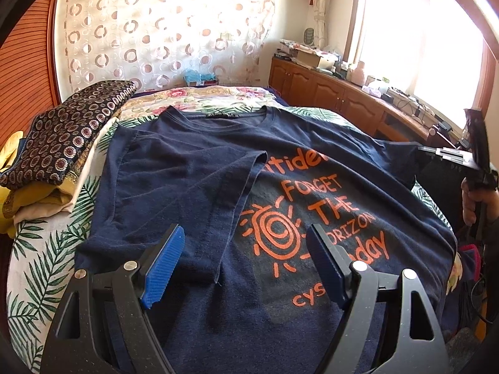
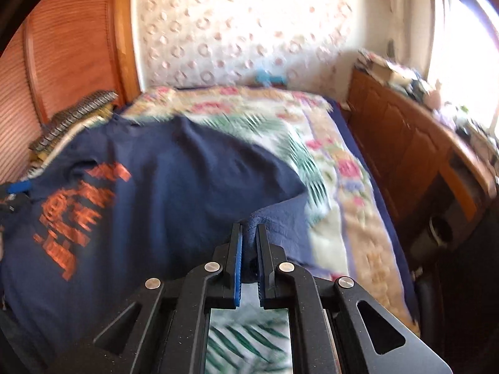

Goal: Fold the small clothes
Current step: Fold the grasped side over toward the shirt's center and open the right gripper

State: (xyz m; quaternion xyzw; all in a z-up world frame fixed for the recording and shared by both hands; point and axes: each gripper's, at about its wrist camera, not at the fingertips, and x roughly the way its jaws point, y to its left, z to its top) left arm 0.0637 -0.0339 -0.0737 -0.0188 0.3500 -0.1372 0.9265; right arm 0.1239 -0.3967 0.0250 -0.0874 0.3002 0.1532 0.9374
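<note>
A navy T-shirt (image 1: 193,168) with orange print lies spread on the bed (image 1: 46,265), 1 sleeve folded across its front. The left gripper (image 1: 246,243) hovers over it, fingers (image 1: 165,265) spread wide and grasping nothing. The right gripper (image 2: 248,233) has its fingers clenched on the shirt's sleeve edge (image 2: 274,218), lifting it.

Bedroom in a home. A bed with a palm-leaf and floral printed cover (image 1: 46,258) fills the middle. Far behind it hangs a sheer curtain patterned with brown circles (image 1: 162,28). Left, a reddish wooden slatted panel (image 1: 25,74); beside it, stacked folded bedding topped by a dark medallion-print cloth (image 1: 68,134). Right, a low brown wooden cabinet (image 1: 327,90) cluttered with boxes, under a bright window (image 1: 421,40).
</note>
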